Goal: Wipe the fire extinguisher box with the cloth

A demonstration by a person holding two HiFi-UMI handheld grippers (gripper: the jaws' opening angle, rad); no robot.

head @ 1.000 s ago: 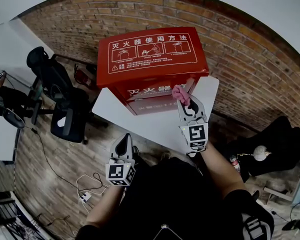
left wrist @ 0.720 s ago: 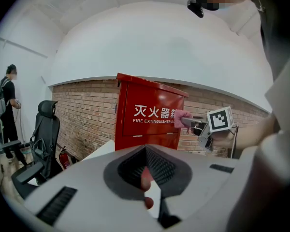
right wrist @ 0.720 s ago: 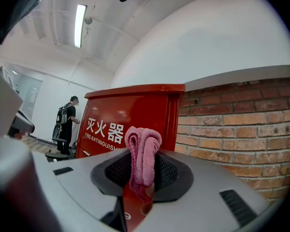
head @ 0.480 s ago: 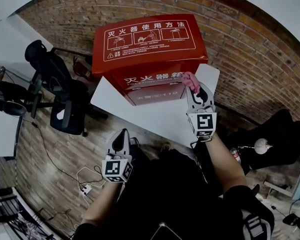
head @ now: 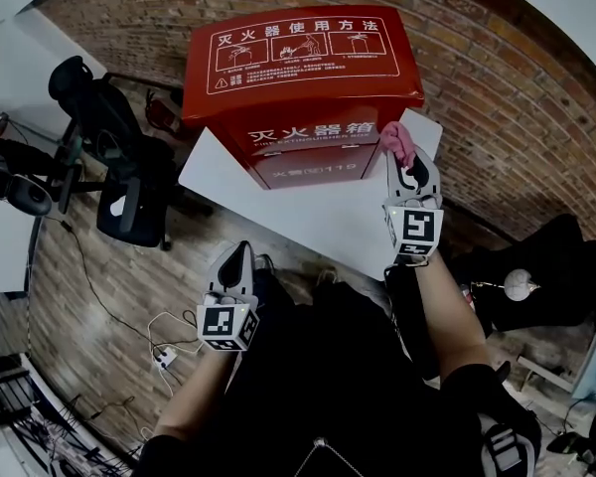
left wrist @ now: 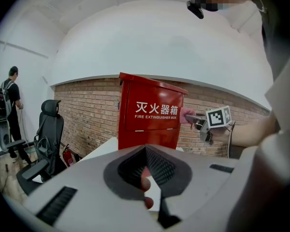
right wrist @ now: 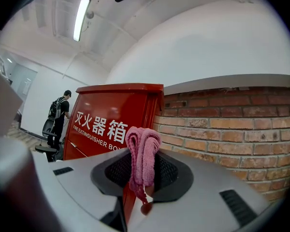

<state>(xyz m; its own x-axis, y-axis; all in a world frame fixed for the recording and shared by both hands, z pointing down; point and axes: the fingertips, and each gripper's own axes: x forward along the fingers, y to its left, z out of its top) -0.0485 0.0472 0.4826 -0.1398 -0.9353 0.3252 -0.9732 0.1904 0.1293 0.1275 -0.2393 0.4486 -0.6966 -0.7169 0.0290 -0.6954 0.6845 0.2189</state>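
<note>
While the right hand-held gripper (head: 407,170) is clamped on a bunched pink cloth (right wrist: 142,149), the wad sits at the right front edge of the red box (head: 303,78), touching it or just beside it; I cannot tell which. The box stands on the far part of the white bench (head: 308,222). The left hand-held gripper (left wrist: 146,175) hangs near the person, well apart from the box, its jaws together on nothing. The cloth looks soft, light and limp, so a pinch low on its folds, with the wad standing proud, should suit wiping. The box seems stiff, smooth painted metal. It may slide under a hard push, so light pressure, or bracing its left side, seems wise.
</note>
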